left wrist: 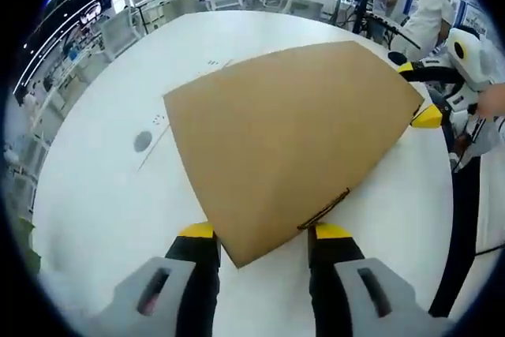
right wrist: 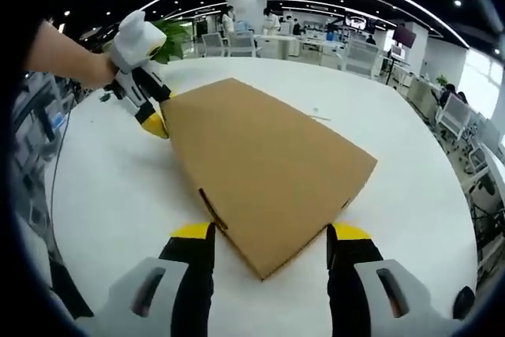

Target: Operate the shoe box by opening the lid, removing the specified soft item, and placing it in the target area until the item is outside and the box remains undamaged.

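The shoe box (left wrist: 288,144) lies closed on the white surface (left wrist: 102,195), between both grippers. Left gripper (left wrist: 264,236) and right gripper (right wrist: 271,236) stand open at opposite corners, gripping nothing. Cardboard looks light but creasable (thin lid), so the lid edge near a corner seems the best hold, w/ gentle force.

Shoe box (left wrist: 288,144) on table (left wrist: 102,195)
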`<state>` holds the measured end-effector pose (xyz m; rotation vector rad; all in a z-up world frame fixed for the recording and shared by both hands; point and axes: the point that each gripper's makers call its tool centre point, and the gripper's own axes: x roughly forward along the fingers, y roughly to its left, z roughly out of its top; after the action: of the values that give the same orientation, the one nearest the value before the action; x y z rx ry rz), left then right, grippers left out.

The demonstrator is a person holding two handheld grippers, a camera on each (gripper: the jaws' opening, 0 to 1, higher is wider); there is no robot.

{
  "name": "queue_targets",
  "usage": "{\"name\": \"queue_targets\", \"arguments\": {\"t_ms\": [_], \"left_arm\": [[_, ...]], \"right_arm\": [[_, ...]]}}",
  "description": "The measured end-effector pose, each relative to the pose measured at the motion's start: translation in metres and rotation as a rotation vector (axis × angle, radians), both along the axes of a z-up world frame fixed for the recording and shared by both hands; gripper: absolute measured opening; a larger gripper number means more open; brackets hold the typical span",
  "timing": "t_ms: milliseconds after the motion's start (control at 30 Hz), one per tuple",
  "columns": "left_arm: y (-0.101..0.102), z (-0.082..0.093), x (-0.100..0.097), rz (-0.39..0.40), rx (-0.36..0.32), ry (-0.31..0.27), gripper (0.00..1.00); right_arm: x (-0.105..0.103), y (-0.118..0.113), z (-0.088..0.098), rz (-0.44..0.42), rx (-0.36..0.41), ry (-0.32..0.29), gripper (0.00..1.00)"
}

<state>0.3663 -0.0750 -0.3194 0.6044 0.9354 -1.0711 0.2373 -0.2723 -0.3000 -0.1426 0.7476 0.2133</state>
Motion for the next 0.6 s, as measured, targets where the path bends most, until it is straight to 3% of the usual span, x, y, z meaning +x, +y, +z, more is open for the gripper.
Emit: {"name": "queue_targets", "arguments": {"t_ms": [367,600], "left_arm": [[0.0075,-0.0015,-0.0052,0.076,0.008,0.01,0.42],[0.009,-0.0023,-0.0076,0.113,0.009,0.0,0.41]], "right_arm": [[0.0037,0.0,0.0002,0.055,-0.007,0.04,0.55],[0.0046,-0.0005,0.0002,0.071,-0.013,0.031,0.55]]}}
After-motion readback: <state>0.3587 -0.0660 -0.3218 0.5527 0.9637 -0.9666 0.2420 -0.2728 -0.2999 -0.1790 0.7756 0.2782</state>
